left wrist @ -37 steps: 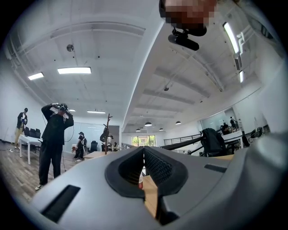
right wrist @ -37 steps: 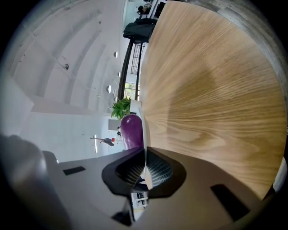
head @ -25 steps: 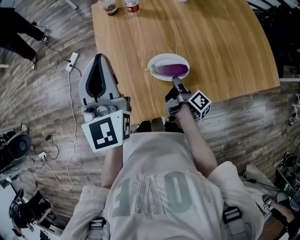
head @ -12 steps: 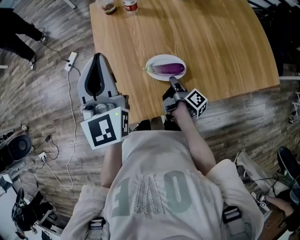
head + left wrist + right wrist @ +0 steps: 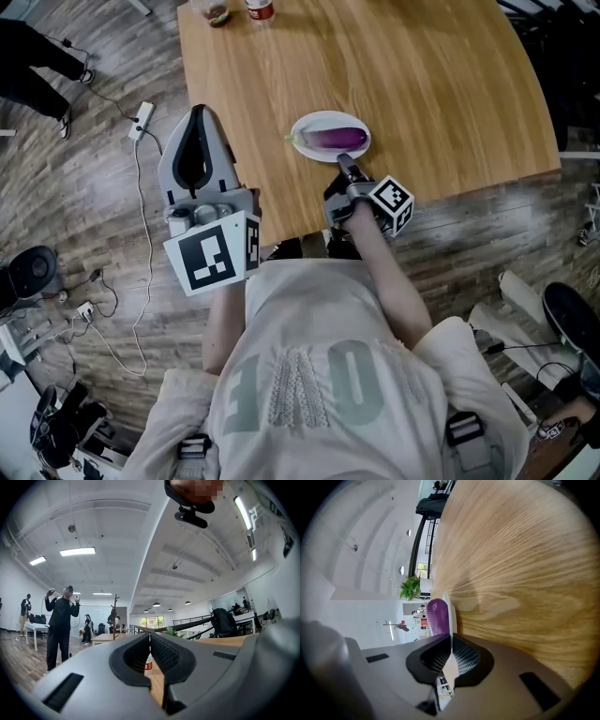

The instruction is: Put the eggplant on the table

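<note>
A purple eggplant lies on a small white plate near the front edge of the wooden table. My right gripper reaches the plate's near rim from the table edge. In the right gripper view its jaws are shut on the thin white rim of the plate, and the eggplant lies just beyond the jaws. My left gripper is held off the table's left side, over the floor. Its jaws meet at the tips with nothing between them, as the left gripper view also shows.
A red-capped bottle and a jar stand at the table's far edge. A power strip with cable lies on the floor at left. A person stands far off in the left gripper view.
The plate with the eggplant and my right gripper have drifted slightly left in the head view. My left gripper has kept its place.
</note>
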`<state>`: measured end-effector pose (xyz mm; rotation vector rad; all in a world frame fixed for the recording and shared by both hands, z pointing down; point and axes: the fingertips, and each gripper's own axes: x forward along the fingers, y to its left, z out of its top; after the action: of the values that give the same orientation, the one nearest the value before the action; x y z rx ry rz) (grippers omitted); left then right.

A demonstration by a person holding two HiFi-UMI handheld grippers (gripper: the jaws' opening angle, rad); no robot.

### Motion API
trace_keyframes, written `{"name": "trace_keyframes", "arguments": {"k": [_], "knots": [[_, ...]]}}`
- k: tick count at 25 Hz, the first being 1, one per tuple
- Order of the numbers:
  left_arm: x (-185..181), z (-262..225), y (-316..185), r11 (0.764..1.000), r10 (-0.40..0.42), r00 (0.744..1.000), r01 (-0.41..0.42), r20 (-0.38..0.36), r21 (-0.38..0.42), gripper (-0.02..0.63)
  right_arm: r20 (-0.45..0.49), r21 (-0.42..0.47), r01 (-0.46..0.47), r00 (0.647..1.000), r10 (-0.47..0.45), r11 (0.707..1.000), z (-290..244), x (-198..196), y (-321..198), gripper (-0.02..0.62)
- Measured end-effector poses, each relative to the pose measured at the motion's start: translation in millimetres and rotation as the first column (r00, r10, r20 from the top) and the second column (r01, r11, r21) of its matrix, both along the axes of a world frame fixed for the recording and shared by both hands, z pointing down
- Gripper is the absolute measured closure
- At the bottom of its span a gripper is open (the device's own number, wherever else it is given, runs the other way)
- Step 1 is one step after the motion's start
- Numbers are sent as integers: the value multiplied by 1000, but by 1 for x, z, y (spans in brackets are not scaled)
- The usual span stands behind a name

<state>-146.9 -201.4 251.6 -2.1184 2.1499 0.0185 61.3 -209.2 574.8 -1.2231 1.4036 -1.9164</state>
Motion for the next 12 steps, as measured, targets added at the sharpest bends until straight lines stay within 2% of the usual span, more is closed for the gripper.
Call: {"name": "trace_keyframes", "arguments": {"k": [12], "knots": [[-1, 3, 1, 1000, -4, 1000, 4, -1, -1, 597, 28, -50, -18, 999, 19, 999, 7, -1, 7, 569]]}}
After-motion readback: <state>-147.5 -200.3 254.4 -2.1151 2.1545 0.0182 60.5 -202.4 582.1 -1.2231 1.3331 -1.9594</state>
